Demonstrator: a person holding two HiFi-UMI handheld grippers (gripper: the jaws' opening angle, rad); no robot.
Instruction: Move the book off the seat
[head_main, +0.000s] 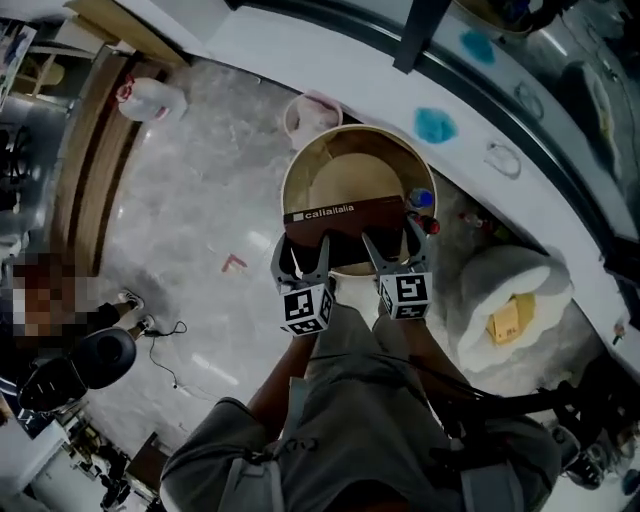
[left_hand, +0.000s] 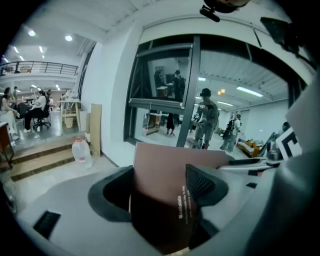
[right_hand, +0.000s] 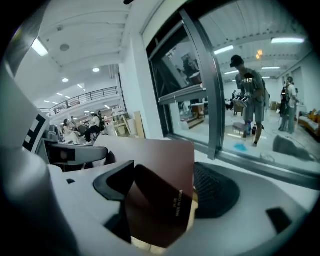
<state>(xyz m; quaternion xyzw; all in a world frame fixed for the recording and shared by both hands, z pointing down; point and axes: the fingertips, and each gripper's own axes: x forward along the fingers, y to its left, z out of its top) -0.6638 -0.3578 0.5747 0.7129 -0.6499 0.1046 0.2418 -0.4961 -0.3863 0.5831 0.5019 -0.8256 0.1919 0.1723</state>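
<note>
A dark brown book (head_main: 345, 222) with white print on its cover hangs over the round wooden seat (head_main: 352, 178), held up between both grippers. My left gripper (head_main: 303, 256) grips its left part and my right gripper (head_main: 392, 246) its right part. In the left gripper view the book (left_hand: 167, 195) stands upright, pinched between the jaws of the left gripper (left_hand: 161, 189), with the ribbed pad (left_hand: 201, 183) against its cover. In the right gripper view the book (right_hand: 160, 197) likewise sits clamped in the right gripper (right_hand: 161, 189). Part of the seat is hidden behind the book.
A pink bin (head_main: 312, 112) stands just beyond the seat and a water jug (head_main: 150, 98) by wooden steps at the far left. A white fluffy cushion (head_main: 505, 295) lies to the right. A small bottle (head_main: 421, 199) sits at the seat's right rim. A glass wall (right_hand: 215, 90) runs ahead, people behind it.
</note>
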